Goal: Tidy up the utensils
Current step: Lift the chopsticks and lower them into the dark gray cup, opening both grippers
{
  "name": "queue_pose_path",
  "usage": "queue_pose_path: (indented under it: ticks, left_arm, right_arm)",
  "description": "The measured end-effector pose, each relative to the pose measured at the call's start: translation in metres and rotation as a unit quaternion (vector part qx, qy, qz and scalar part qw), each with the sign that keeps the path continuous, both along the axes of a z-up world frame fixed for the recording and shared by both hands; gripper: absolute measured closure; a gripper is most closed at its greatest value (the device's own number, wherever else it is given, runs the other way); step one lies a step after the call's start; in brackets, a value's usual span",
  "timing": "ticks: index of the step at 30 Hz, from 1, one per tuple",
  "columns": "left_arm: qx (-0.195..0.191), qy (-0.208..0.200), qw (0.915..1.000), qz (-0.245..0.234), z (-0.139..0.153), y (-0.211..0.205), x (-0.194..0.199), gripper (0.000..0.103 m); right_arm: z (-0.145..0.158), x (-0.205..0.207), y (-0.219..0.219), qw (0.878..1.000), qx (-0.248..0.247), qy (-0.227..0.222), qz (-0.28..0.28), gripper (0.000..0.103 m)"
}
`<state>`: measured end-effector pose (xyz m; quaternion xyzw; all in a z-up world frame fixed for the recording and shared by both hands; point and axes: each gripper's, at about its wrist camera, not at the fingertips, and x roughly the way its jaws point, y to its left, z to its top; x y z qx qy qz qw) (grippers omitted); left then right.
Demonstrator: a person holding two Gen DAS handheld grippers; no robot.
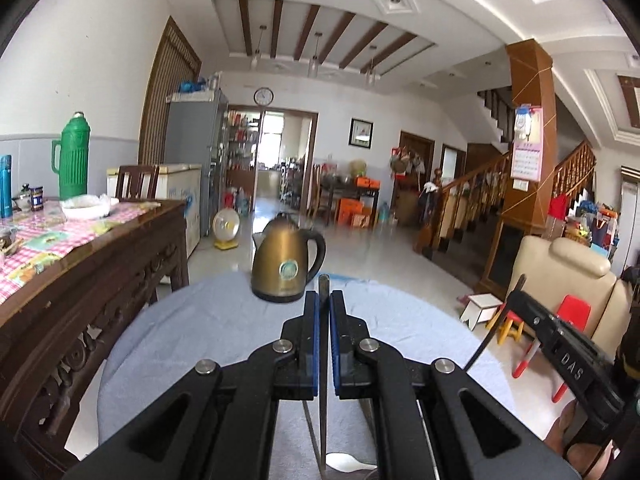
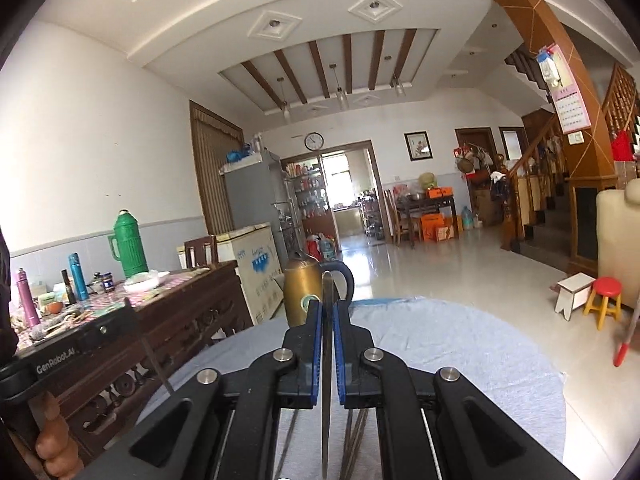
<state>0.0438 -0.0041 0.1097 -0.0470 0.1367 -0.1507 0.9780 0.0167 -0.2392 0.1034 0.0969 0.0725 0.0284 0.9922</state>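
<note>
My left gripper [image 1: 324, 294] is shut on a thin metal utensil [image 1: 323, 420], seen edge-on; its tip pokes out above the blue pads [image 1: 316, 320]. My right gripper [image 2: 328, 305] is likewise shut on a thin metal utensil [image 2: 327, 420] that runs up past its pads. Each gripper shows in the other's view: the right gripper [image 1: 518, 294] with its utensil [image 1: 486, 340], and the left gripper [image 2: 130, 312] with its utensil [image 2: 156, 360]. Both are raised over the blue-grey cloth [image 1: 200, 320]. A white spoon [image 1: 346, 462] lies below. What kind of utensils are held I cannot tell.
A brass kettle [image 1: 286, 266] stands at the cloth's far edge. A carved wooden table [image 1: 92, 272] on the left carries a green thermos [image 1: 74, 160], bottles and a bowl. A beige chair [image 1: 560, 276], a white step stool [image 1: 482, 308] and a red stool [image 2: 606, 300] stand right.
</note>
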Motion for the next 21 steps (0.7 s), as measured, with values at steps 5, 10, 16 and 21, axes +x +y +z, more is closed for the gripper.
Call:
queue_pose_path:
  ticks: [5,10,16,21]
  left_arm:
    - [-0.010,-0.021,0.9997,-0.004,0.022,0.003,-0.021,0.098]
    - [-0.021,-0.037,0.9989,-0.019,0.038,0.002,-0.037,0.098]
    - [-0.031,-0.044,0.9981,-0.032,0.042,-0.003,-0.049,0.098]
    - [-0.031,-0.027,0.9985,-0.036,0.029,-0.010,-0.051,0.098]
  right_arm:
    - [0.021,-0.017,0.006,1.000,-0.001,-0.026,0.007,0.096]
    - [0.040,-0.032,0.013,0.999,0.001,-0.052,0.017,0.096]
    - [0.050,-0.051,0.022,0.997,0.011,-0.062,0.034,0.096]
    - [0.034,-0.051,0.030,0.998,0.008,-0.038,0.040,0.096]
